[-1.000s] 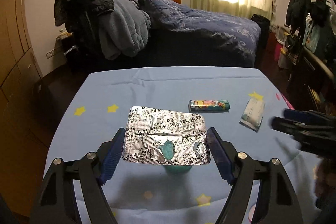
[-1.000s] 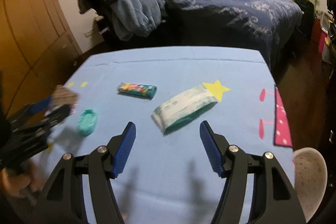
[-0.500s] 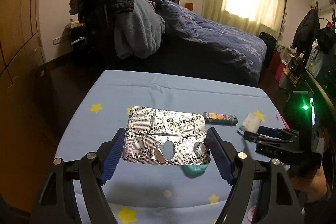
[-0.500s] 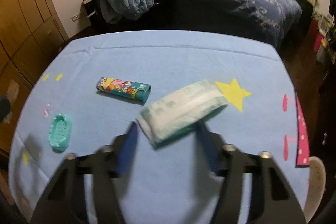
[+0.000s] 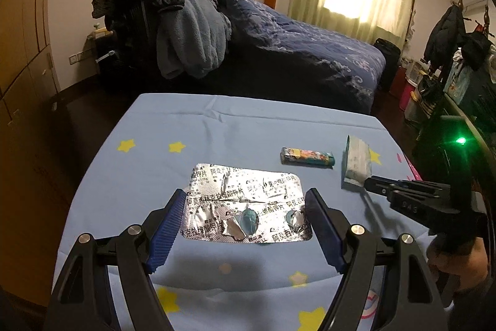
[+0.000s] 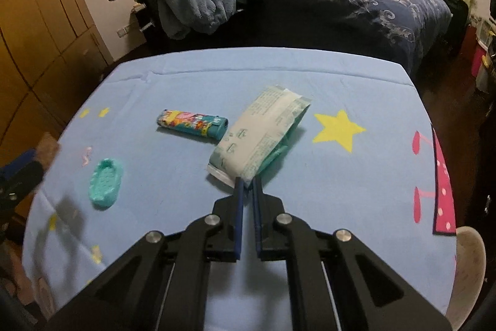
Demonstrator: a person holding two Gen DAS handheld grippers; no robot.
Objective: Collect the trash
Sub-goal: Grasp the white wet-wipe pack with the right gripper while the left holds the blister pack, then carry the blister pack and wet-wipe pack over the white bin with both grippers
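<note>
My left gripper is shut on a silver, used pill blister sheet and holds it flat above the blue table. My right gripper is shut on the near end of a white and green tissue pack, which tilts up off the cloth. The pack also shows in the left wrist view, held by the right gripper. A colourful lighter lies left of the pack; it also shows in the left wrist view.
A small teal dish lies on the table's left part. The table has a blue star-print cloth. A white round object sits off the near right edge. A bed and piled clothes stand behind the table.
My right gripper closed on the tissue pack and raised its end. My left gripper lifted and pulled back with the blister sheet still in it.
</note>
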